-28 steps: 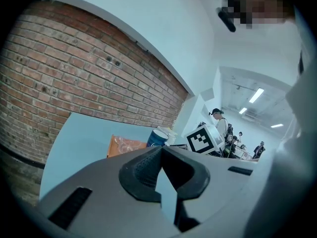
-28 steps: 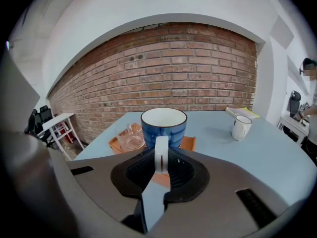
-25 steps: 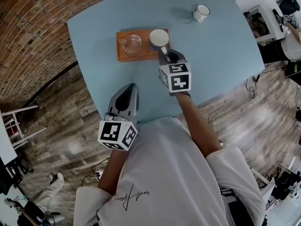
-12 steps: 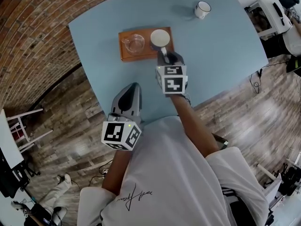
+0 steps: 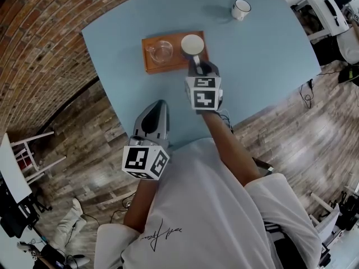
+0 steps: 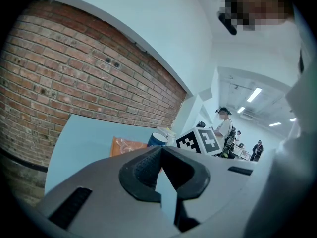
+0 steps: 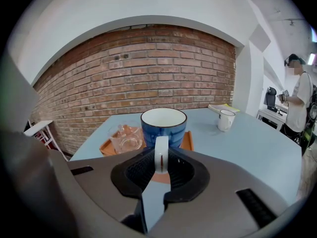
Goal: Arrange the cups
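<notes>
Two grippers, three cups. Left gripper (image 6: 161, 150): jaws pressed together, empty, at 7 o'clock of orange tray (image 5: 147, 66). Glass cup (image 5: 160, 51): tray's left half. Blue cup (image 5: 191, 45): tray's right half, handle pinched by right gripper (image 7: 159, 157) from 6 o'clock. White mug (image 5: 241, 9): on table (image 5: 263, 55), 2 o'clock of tray.

Right in front of our right hand-held gripper (image 5: 197, 66), the mug (image 5: 192, 44) sits on the tray (image 5: 173, 66), its handle between the jaws. The glass cup (image 5: 160, 51) sits left of it on the same tray. Far ahead and right, a small cup (image 5: 241, 8) stands on the tabletop (image 5: 258, 66).
</notes>
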Demonstrator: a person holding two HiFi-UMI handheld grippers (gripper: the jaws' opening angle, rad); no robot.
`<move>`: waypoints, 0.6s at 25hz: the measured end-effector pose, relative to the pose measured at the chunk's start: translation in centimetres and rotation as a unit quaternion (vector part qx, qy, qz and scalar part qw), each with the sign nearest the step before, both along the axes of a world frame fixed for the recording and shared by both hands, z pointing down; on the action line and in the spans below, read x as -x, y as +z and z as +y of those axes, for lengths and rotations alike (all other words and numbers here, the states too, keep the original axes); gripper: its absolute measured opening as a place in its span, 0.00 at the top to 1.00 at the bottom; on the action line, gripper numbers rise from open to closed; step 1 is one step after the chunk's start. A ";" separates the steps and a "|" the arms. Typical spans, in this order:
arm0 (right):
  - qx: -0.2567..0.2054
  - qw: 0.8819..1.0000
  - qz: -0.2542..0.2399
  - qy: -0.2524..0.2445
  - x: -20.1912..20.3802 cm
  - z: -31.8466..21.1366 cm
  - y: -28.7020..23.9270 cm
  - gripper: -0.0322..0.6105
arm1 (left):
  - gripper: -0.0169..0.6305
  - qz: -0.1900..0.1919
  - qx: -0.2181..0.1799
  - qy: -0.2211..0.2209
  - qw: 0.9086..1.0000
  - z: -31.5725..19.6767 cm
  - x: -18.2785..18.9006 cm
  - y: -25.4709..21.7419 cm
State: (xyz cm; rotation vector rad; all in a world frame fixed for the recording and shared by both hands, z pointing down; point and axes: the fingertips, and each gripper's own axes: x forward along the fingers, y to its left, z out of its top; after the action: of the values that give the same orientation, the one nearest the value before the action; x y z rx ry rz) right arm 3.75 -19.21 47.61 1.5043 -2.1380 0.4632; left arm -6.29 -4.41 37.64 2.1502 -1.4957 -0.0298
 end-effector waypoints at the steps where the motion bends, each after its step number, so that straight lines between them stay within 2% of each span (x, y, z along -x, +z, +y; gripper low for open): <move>1: -0.001 1.000 0.000 0.002 0.0 0.0 0.0 0.85 | 0.96 0.000 0.001 0.000 1.000 0.0 0.0 0.0; 15: -0.002 1.000 -0.001 0.021 0.2 -0.1 1.0 0.85 | 0.96 0.000 0.008 0.010 1.000 0.1 -0.1 0.4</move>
State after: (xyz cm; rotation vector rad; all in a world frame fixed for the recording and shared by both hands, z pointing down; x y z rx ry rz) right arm 3.58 -19.27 48.64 1.5535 -2.1146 0.4758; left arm -6.23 -4.26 38.08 2.1528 -1.4694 -0.0103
